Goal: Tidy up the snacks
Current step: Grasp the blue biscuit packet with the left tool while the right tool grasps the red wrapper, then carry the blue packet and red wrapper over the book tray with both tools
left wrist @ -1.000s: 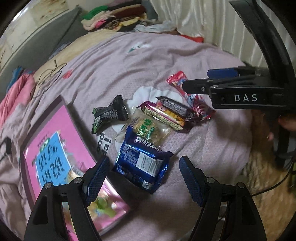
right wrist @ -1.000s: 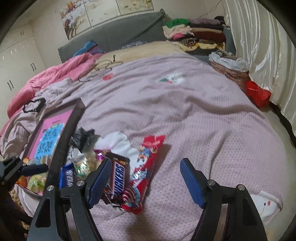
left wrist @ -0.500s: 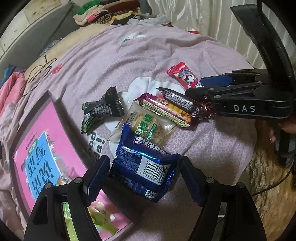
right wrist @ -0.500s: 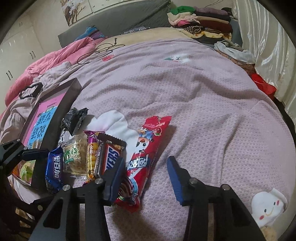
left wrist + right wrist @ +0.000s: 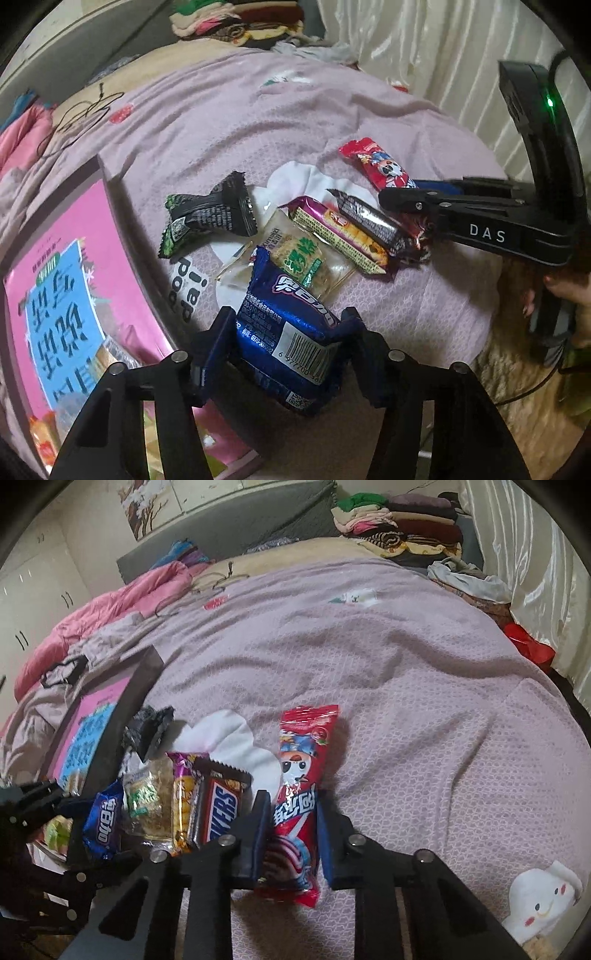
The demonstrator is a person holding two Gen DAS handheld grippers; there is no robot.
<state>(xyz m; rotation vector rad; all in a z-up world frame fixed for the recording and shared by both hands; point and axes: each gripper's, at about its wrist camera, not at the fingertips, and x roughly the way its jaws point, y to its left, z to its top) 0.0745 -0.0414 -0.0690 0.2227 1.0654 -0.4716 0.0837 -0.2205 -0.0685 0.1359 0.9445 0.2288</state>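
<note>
Blue and shiny, a crinkly snack packet with a white barcode (image 5: 291, 332) is pinched between the two blue pads of the left gripper (image 5: 290, 354). Its jaws have just been closing, and the packet is now squeezed at its near end, at the front edge of the bed. A long red candy wrapper with a cartoon face (image 5: 297, 797) is clamped between the pads of the right gripper (image 5: 290, 843). Those jaws have just been closing too, and only a thin gap is left, filled by the wrapper's near end.

Between the two held snacks, more snacks are laid side by side on the pink knitted bed cover (image 5: 406, 686). A clear bag of pale biscuits with green writing (image 5: 299, 258) is touched by the blue packet's far end. Next to it a purple and yellow bar (image 5: 340, 232) is seen, and then a brown chocolate bar (image 5: 218, 808). A black and green twisted wrapper (image 5: 207, 218) is set a little apart, further back. A white patch with black letters (image 5: 184, 288) is sewn on the cover under the snacks.

Beside the pile, to the left, a flat pink box with a blue label (image 5: 62, 295) is placed. A white toy with red cheeks (image 5: 543, 901) is seen at the bed's near right corner. Folded clothes (image 5: 399, 524) are piled at the far end.
</note>
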